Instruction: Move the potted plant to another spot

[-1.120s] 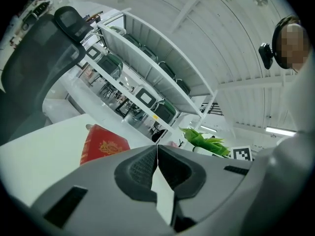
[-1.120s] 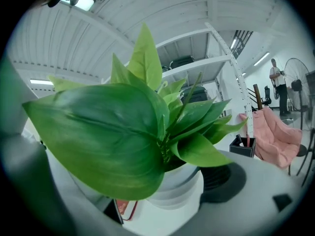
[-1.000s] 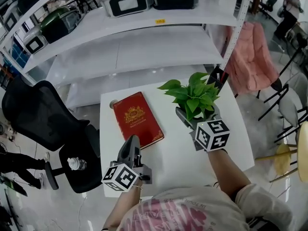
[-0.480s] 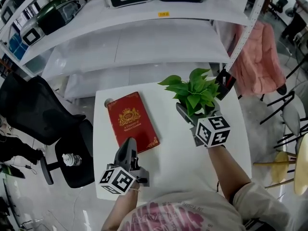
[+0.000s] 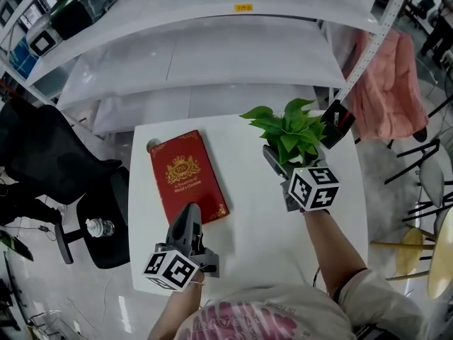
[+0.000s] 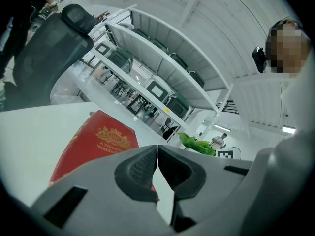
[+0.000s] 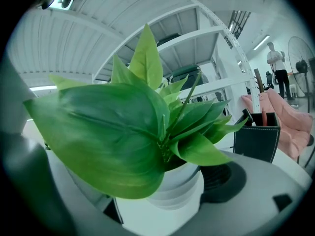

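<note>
Overhead, a person stands at a small white table (image 5: 258,214) with a pair of tongs in each hand. The potted plant (image 5: 291,134), green leaves in a white pot, is at the far right of the table, just beside a black pen holder (image 5: 338,122) on the far right corner. The right tongs (image 5: 285,160) reach forward from the near side and straddle the pot, with their jaws spread wide, one on each side of it. From the right gripper view they look clamped on its sides, the leaves filling most of that picture (whether the pot's base rests on the table or hangs just above it cannot be told). The plant's stem stands roughly upright, straight ahead of these tongs and between the jaws, so the right hand is the one placed to carry it.

The left tongs (image 5: 190,212) hover at the near left, jaws closed together on nothing, well apart from the plant. A red book (image 5: 185,179) lies on the left half. Bare table shows between book and plant, and nearer the person, which seems the likeliest new spot.
</note>
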Demonstrator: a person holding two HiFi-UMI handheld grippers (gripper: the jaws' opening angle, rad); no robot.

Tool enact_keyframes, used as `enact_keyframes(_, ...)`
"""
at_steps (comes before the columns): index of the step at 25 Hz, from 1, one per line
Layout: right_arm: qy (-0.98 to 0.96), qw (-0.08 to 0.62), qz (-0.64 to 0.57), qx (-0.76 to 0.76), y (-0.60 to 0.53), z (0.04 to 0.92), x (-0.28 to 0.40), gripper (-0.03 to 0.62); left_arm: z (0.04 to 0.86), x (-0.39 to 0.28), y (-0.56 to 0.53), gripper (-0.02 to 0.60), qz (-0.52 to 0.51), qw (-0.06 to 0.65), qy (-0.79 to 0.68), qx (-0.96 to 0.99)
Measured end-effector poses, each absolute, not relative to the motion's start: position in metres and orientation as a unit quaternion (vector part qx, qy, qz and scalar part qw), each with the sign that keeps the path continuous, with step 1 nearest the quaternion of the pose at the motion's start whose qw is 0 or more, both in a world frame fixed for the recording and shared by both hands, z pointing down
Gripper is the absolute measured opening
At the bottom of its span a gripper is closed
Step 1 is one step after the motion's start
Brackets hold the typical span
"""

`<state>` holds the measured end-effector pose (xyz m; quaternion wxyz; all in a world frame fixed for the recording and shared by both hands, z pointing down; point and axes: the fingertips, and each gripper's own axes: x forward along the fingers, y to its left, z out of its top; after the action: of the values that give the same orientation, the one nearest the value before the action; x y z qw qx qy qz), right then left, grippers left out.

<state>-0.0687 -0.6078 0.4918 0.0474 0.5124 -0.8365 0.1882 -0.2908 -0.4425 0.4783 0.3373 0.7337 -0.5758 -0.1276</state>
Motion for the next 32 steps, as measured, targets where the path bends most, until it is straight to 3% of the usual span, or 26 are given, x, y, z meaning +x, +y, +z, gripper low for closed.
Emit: enact_keyframes(32, -0.835, 0.079, 0.202, 0.506, -0.616, 0.537, -0.071, 0.526, 0.496, -0.286, -0.441, 0.025, -0.122, 0.349, -0.584, 0.723)
